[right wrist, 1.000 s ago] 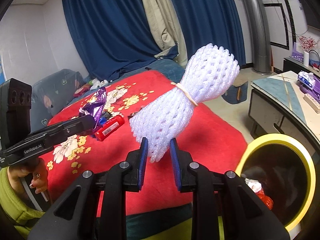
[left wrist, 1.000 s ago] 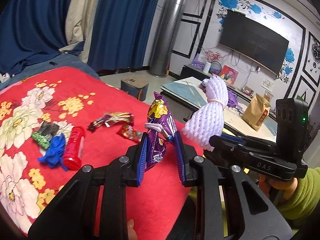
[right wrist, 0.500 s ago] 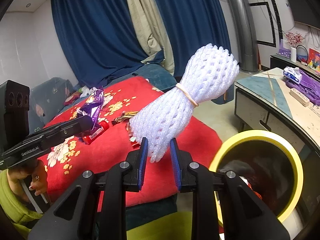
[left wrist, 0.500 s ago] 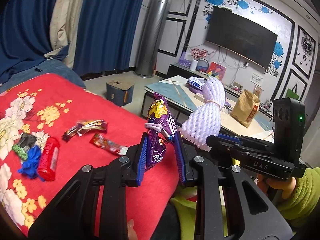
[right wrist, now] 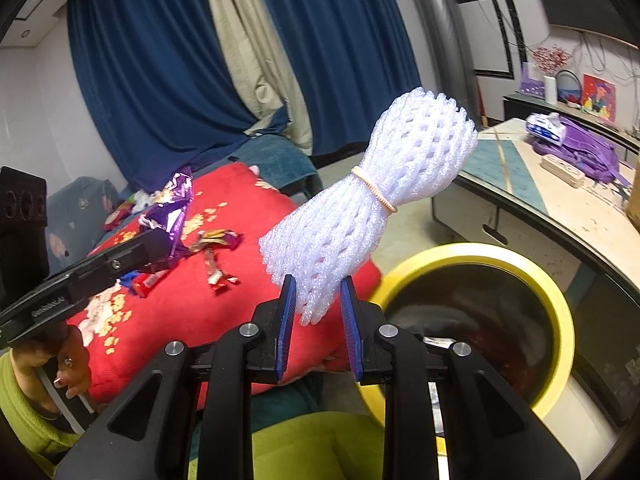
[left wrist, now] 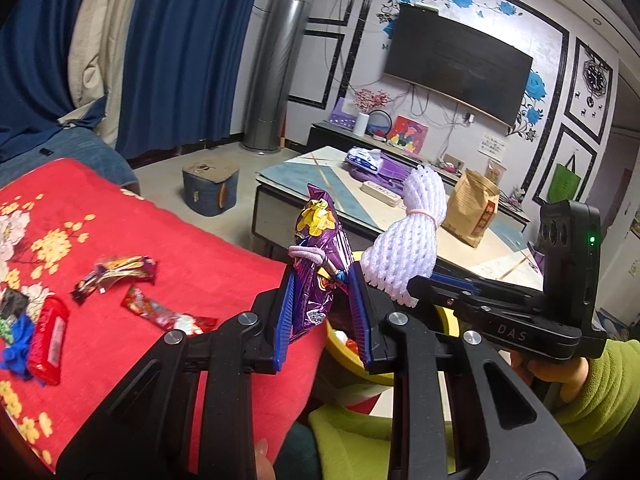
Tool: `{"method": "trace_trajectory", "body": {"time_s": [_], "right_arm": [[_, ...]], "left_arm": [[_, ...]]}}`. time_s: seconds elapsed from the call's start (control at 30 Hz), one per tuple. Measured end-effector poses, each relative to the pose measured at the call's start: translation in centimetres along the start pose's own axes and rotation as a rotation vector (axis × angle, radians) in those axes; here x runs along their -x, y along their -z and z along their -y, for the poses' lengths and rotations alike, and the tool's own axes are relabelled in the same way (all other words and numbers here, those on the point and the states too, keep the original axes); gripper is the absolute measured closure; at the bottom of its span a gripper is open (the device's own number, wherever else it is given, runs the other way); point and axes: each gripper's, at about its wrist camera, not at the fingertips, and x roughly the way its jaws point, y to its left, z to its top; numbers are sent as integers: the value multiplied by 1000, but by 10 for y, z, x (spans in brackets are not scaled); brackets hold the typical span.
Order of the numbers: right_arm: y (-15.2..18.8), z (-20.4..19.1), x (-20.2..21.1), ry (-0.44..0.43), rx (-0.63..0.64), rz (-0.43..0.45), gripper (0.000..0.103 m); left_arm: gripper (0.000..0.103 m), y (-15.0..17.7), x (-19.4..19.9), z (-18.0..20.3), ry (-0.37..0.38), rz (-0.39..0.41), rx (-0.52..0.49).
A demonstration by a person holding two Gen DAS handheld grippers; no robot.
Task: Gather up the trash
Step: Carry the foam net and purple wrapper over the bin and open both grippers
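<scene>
My left gripper point(left wrist: 322, 292) is shut on a purple snack bag point(left wrist: 318, 256) tied with a lilac band, held upright past the edge of the red blanket. My right gripper point(right wrist: 318, 300) is shut on a bundle of white foam fruit netting point(right wrist: 376, 204) bound with a rubber band; the bundle also shows in the left wrist view point(left wrist: 404, 248). A yellow-rimmed bin point(right wrist: 472, 256) with trash inside stands just right of and below the right gripper. In the left wrist view its rim point(left wrist: 340, 350) shows under both grippers.
On the red flowered blanket point(left wrist: 120, 240) lie several wrappers point(left wrist: 116, 272), a red packet point(left wrist: 50, 338) and a blue scrap point(left wrist: 18, 338). A low table point(right wrist: 560, 204) with a purple bag point(right wrist: 580, 152) stands right of the bin. A brown paper bag point(left wrist: 474, 208) stands on it.
Both grippers have moved right, off the blanket toward the bin, each still holding its item. The bin has come closer and larger in the right wrist view.
</scene>
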Motion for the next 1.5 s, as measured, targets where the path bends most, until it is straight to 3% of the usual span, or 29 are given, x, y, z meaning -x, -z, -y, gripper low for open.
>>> {"method": "trace_trajectory", "body": {"time_s": [0.7, 1.0, 1.3, 1.5], "right_arm": [[35, 76, -1, 128, -165, -113, 81], [43, 84, -12, 134, -202, -166, 81], [49, 95, -23, 160, -257, -208, 79], [54, 109, -25, 183, -313, -216, 73]], "left_arm": [[83, -10, -80, 41, 84, -91, -62], [82, -3, -111, 58, 100, -139, -97], [82, 0, -141, 59, 112, -203, -69], [68, -2, -149, 61, 112, -215, -61]]}}
